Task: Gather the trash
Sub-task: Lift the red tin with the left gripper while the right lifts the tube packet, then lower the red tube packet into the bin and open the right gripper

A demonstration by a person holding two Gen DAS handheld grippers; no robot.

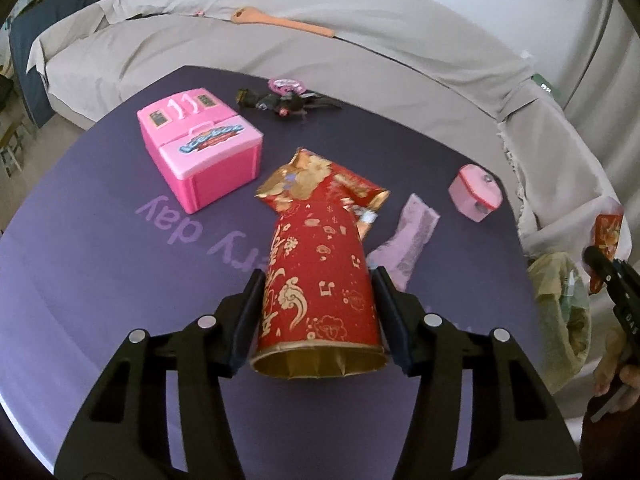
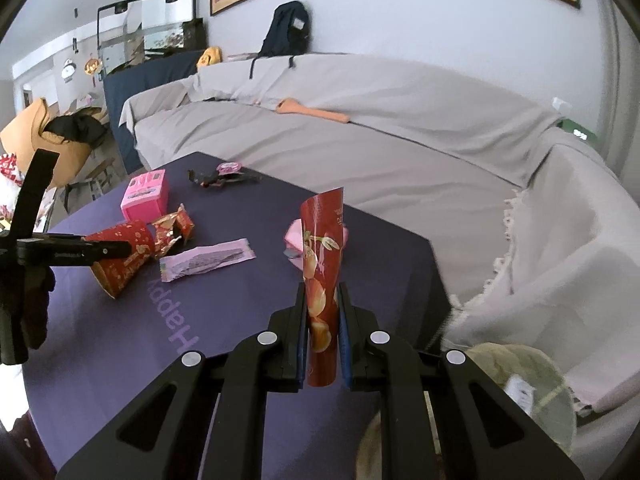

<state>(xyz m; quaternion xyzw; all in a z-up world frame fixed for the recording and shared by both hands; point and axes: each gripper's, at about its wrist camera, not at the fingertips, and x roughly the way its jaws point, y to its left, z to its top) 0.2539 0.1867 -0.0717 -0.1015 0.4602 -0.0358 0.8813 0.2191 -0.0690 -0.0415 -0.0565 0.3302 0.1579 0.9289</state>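
My left gripper is shut on a red and gold paper cup and holds it over the purple table. The cup also shows in the right wrist view. A torn red and gold wrapper lies just beyond the cup. My right gripper is shut on a red snack wrapper that stands upright between the fingers, near the table's right edge. A pink wrapper lies flat on the table between the two grippers. A yellowish trash bag hangs open below the right gripper.
A pink toy ice box, a small pink case, a dark doll and a pink round lid lie on the table. A grey covered sofa with a wooden spoon wraps the far side.
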